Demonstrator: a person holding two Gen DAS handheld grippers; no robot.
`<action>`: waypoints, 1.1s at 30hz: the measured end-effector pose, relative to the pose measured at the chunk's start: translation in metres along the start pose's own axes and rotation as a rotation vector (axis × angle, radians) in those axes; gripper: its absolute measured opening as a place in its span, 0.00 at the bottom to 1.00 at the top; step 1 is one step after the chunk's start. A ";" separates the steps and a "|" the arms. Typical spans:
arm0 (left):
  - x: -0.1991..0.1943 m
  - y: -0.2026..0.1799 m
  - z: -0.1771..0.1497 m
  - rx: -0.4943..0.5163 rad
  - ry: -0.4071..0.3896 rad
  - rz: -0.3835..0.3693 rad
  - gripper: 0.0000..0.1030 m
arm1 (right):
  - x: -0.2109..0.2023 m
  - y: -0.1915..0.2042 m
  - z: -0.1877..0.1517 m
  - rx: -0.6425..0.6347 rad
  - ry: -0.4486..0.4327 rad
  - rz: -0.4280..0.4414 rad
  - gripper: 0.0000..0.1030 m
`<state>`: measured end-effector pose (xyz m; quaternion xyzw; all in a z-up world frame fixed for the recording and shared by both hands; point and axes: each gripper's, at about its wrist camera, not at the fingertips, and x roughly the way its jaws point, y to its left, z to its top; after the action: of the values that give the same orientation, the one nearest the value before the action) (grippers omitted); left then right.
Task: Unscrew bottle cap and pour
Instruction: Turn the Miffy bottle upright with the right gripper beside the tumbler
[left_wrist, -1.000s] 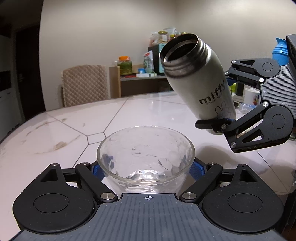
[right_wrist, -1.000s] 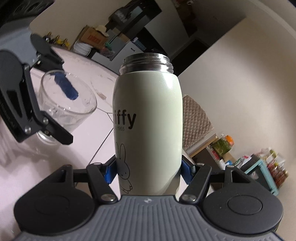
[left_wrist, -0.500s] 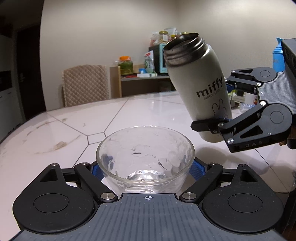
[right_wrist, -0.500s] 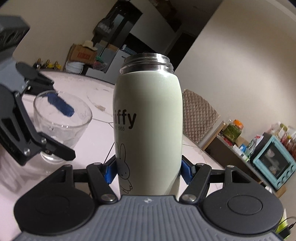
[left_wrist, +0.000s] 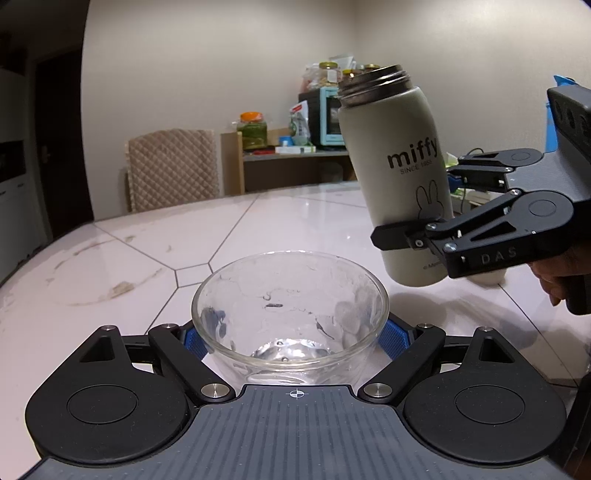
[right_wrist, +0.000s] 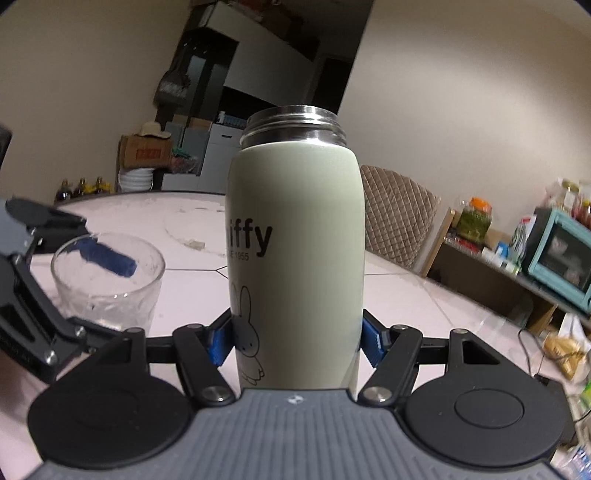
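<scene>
A clear glass bowl (left_wrist: 290, 314) sits between the blue pads of my left gripper (left_wrist: 293, 338), which is shut on its lower walls. The bowl is wet inside, with droplets on its walls. To its right, my right gripper (left_wrist: 417, 206) is shut on the lower body of a pale green "miffy" bottle (left_wrist: 402, 177). The bottle has no cap, its steel threaded mouth is bare, and it stands almost upright, leaning slightly towards the bowl. The right wrist view shows the bottle (right_wrist: 295, 240) in my right gripper (right_wrist: 295, 343), with the bowl (right_wrist: 107, 288) and my left gripper (right_wrist: 92, 295) at the left.
The white marble-look table (left_wrist: 110, 266) runs far to the left and back. A quilted chair (left_wrist: 171, 170) and a shelf with jars and a teal oven (left_wrist: 325, 122) stand behind. A pale object (left_wrist: 485, 277) lies partly hidden behind the right gripper.
The bottle has rolled back from tilting its mouth towards the bowl to nearly upright, and has drifted right, away from the bowl. The left gripper and bowl stayed still.
</scene>
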<state>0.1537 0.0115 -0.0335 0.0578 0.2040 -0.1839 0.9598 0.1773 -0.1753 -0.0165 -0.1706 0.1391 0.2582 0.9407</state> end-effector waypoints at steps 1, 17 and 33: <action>-0.001 0.000 0.000 0.000 0.000 0.000 0.89 | 0.002 -0.004 0.001 0.026 0.002 0.008 0.68; 0.001 0.001 -0.001 -0.007 -0.005 0.001 0.89 | 0.027 -0.038 -0.008 0.227 0.026 0.043 0.68; 0.002 0.000 0.001 -0.011 -0.009 0.004 0.89 | 0.037 -0.050 -0.017 0.264 0.063 0.043 0.68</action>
<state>0.1561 0.0110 -0.0337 0.0522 0.2007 -0.1809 0.9614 0.2313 -0.2065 -0.0324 -0.0506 0.2051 0.2524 0.9443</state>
